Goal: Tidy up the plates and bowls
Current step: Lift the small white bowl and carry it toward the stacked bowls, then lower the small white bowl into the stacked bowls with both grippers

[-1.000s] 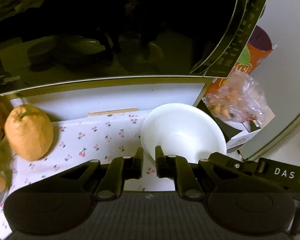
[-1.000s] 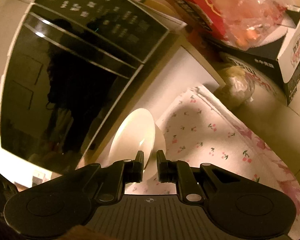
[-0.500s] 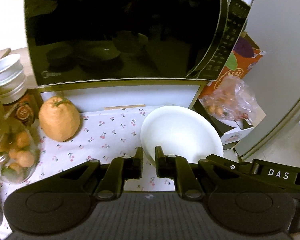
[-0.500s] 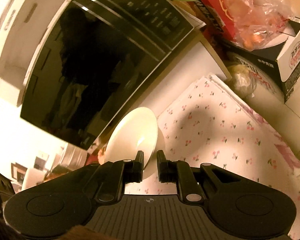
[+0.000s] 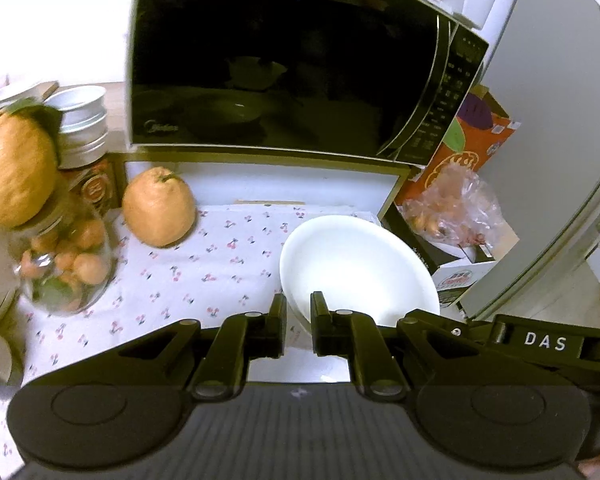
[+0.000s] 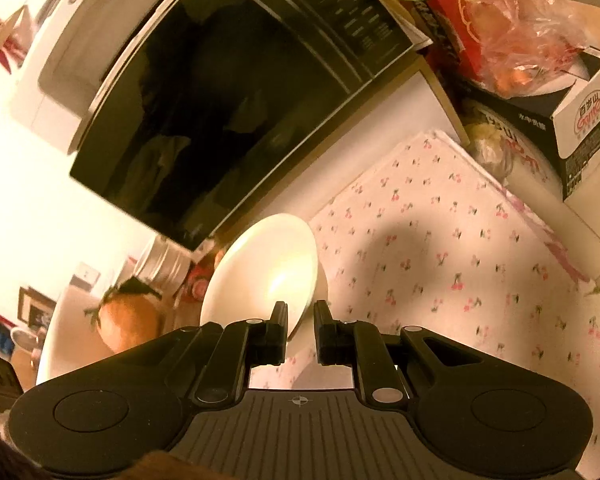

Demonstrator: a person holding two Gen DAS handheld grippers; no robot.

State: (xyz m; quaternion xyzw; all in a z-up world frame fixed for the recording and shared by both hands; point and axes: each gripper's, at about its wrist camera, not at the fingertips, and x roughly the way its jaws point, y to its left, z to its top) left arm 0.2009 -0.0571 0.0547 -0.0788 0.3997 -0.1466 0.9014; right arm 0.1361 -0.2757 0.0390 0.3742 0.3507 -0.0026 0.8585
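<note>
Left wrist: hand-held gripper [image 5: 298,316] on bowl [image 5: 356,268]

Dim, warm cast, fisheye-warped edges.

White bowl [image 5: 356,268] [image 6: 268,272], empty, tilted, rim pinched, above cherry-print cloth [image 5: 204,268].

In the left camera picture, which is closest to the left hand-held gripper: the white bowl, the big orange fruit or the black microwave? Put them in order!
1. White round bowl: pinched by the left hand-held gripper.
2. Big orange citrus fruit: farther back, left, on the cherry-print cloth.
3. Black microwave: farthest, at the back.
</note>
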